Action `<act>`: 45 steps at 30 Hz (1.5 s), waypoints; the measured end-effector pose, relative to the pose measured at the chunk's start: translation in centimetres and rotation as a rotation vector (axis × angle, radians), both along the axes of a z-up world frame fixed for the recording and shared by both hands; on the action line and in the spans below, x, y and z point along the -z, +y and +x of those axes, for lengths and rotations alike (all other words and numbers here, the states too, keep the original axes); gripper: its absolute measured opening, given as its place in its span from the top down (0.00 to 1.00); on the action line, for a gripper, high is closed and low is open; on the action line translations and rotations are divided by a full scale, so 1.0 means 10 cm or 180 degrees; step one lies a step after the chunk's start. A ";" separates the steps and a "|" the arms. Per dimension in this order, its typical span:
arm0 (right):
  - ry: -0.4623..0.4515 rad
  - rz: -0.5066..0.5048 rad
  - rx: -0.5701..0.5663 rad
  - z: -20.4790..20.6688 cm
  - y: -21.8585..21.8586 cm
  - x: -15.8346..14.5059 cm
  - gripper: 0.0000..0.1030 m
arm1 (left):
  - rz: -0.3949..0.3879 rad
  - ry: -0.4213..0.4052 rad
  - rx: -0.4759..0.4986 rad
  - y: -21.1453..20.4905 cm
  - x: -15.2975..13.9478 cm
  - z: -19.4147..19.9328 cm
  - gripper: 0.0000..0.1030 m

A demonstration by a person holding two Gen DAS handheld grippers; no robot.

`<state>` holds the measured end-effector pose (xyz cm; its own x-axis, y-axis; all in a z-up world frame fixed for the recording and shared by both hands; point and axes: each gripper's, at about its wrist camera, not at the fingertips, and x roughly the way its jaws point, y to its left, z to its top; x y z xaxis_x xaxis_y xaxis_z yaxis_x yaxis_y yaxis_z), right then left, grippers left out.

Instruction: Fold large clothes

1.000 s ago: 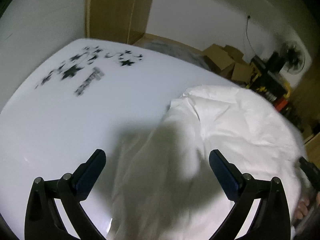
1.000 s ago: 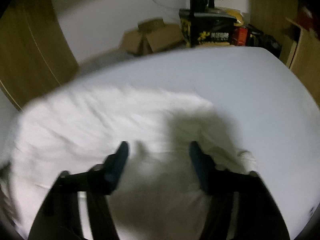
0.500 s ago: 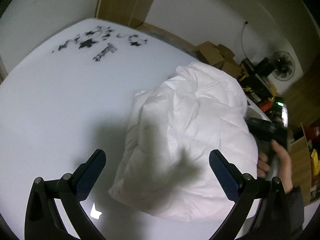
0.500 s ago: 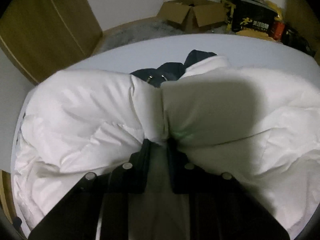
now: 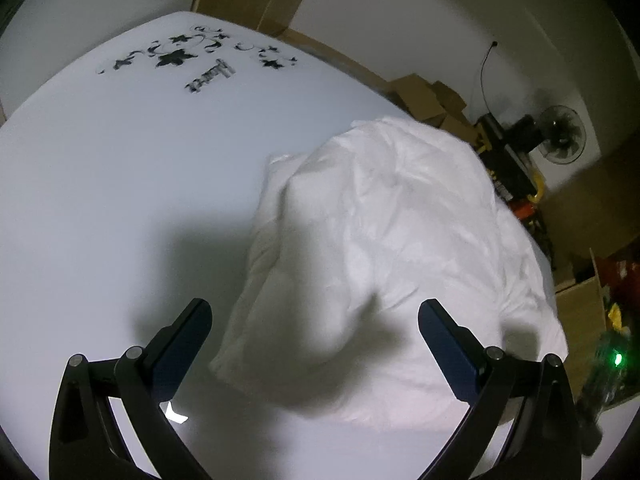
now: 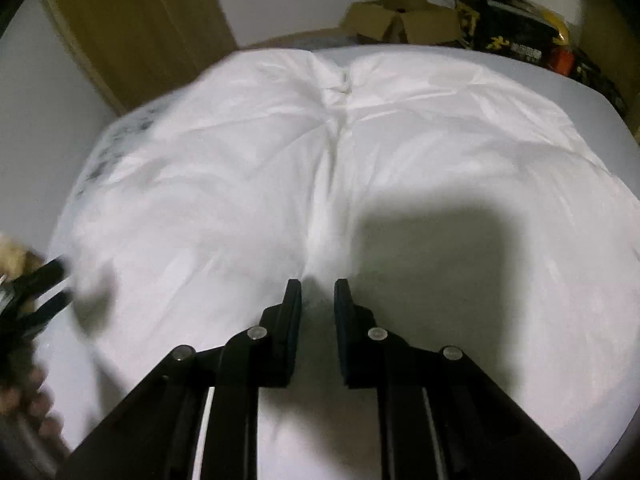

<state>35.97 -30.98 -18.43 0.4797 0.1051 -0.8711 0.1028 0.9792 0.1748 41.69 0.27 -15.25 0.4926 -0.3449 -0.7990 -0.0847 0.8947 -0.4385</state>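
Garment (image 6: 248, 168), a white puffy padded one, lay bunched on the pale bed surface (image 5: 120, 184), toward its right side in the left wrist view and well apart from the black floral print (image 5: 176, 56) at the far end. Right gripper (image 6: 318, 292) had just been closing, and its jaws stood nearly together with a ridge of the white fabric pinched between the pads; the crease ran straight away from them up the middle of the garment, likely because that pinch was gathering the cloth to drag or lift a fold. Left gripper (image 5: 316, 320) hovered with jaws wide apart and nothing between the pads, the near edge of the garment below it, probably kept free to take a second corner. Cardboard boxes (image 6: 400, 16) and a fan (image 5: 560, 136) sat beyond the bed, irrelevant.
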 end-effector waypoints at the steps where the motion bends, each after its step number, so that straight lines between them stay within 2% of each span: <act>1: 0.0059 -0.0053 -0.0011 -0.03 0.03 0.14 0.85 | -0.0002 0.0037 -0.0041 0.03 0.04 -0.01 0.00; 3: -0.0142 -0.0293 -0.0032 0.00 0.10 0.28 0.85 | -0.0128 0.0136 -0.0086 0.07 0.15 -0.01 0.00; 4: -0.0124 -0.0282 -0.0012 0.02 0.11 0.27 0.85 | -0.0260 0.0183 -0.0098 0.09 0.20 -0.03 0.00; 7: -0.0072 0.0074 0.0032 0.00 0.00 0.15 0.79 | -0.0633 0.0204 -0.0029 0.14 0.29 -0.21 0.00; 8: -0.0140 0.0272 0.0062 -0.06 -0.08 0.07 0.69 | -0.0707 0.0179 -0.0014 0.15 0.30 -0.28 0.00; 9: -0.0241 0.0348 0.0118 -0.13 -0.14 -0.01 0.47 | -0.0798 0.0159 -0.0002 0.17 0.34 -0.35 0.00; 10: -0.0352 0.0361 0.0207 -0.19 -0.20 -0.09 0.33 | -0.0858 0.0172 0.0000 0.18 0.36 -0.40 0.00; 11: -0.0462 0.0357 0.0301 -0.25 -0.25 -0.15 0.15 | -0.0961 0.0196 0.0001 0.19 0.41 -0.45 0.00; 12: -0.0566 0.0355 0.0368 -0.32 -0.29 -0.22 0.14 | -0.1094 0.0222 0.0011 0.19 0.46 -0.49 0.00; 14: -0.0595 0.0427 0.0329 -0.34 -0.31 -0.28 0.14 | -0.1265 0.0247 0.0030 0.16 0.53 -0.53 0.00; 16: -0.0596 0.0513 0.0320 -0.37 -0.32 -0.32 0.14 | -0.1324 0.0193 0.0063 0.09 0.56 -0.53 0.00; 19: -0.0601 0.0517 0.0225 -0.47 -0.29 -0.34 0.14 | -0.1281 0.0124 -0.0033 0.04 0.56 -0.49 0.00; 22: -0.0575 0.0574 0.0163 -0.54 -0.32 -0.33 0.14 | -0.1128 0.0082 -0.0153 0.04 0.53 -0.40 0.00; 25: -0.0556 0.0603 0.0188 -0.63 -0.36 -0.29 0.14 | -0.1131 -0.0004 -0.0183 0.05 0.53 -0.21 0.00; 28: -0.0545 0.0477 0.0246 -0.68 -0.37 -0.31 0.14 | -0.1117 -0.0013 -0.0142 0.01 0.54 -0.01 0.00; 35: -0.0650 0.0183 0.0293 -0.71 -0.37 -0.34 0.14 | -0.0809 -0.0089 -0.0224 -0.16 0.49 0.33 0.02; 37: -0.0667 0.0103 0.0295 -0.71 -0.36 -0.34 0.14 | -0.0768 -0.0092 -0.0319 -0.17 0.50 0.34 0.13; 38: -0.0674 0.0062 0.0297 -0.71 -0.35 -0.34 0.14 | -0.0679 -0.0084 -0.0391 -0.16 0.50 0.33 0.30; 39: -0.0683 0.0033 0.0293 -0.72 -0.35 -0.34 0.14 | -0.0659 -0.0074 -0.0444 -0.13 0.52 0.33 0.39; 41: -0.0692 0.0000 0.0292 -0.72 -0.34 -0.34 0.14 | -0.0710 -0.0090 -0.0461 -0.10 0.54 0.32 0.49; 45: -0.0686 -0.0019 0.0292 -0.71 -0.33 -0.34 0.14 | -0.0551 -0.0196 -0.0367 -0.14 0.47 0.27 0.60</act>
